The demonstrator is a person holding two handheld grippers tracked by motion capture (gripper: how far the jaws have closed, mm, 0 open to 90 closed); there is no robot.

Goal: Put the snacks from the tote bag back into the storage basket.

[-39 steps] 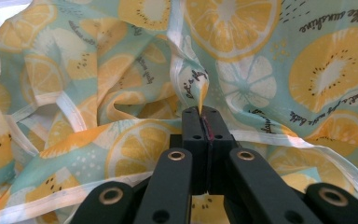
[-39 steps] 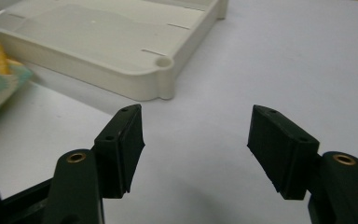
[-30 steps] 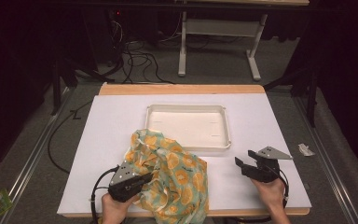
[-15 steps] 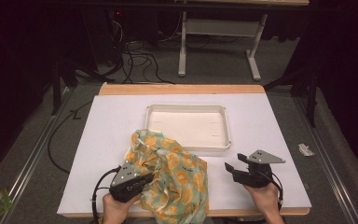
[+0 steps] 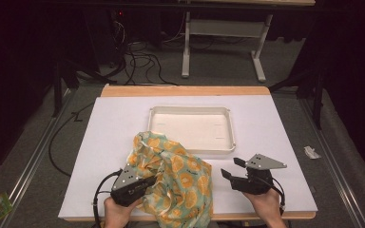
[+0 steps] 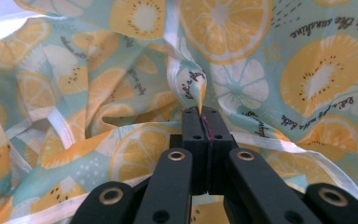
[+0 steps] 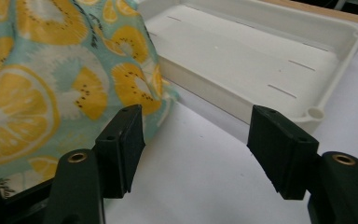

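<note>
Cloth [image 5: 173, 178] printed with orange slices lies crumpled at the near edge of the white table [image 5: 100, 142], its far corner draped on the near rim of the white tray [image 5: 191, 128]. From above, the left gripper [image 5: 145, 183] lies against the cloth's left side; the left gripper view adds that its jaws are clamped together on a pinched fold [image 6: 200, 95]. To the right, the right gripper [image 5: 232, 169] hangs apart from the cloth. Its own view shows the jaws spread wide, nothing between them, the cloth [image 7: 51, 84] just beside the left jaw.
</note>
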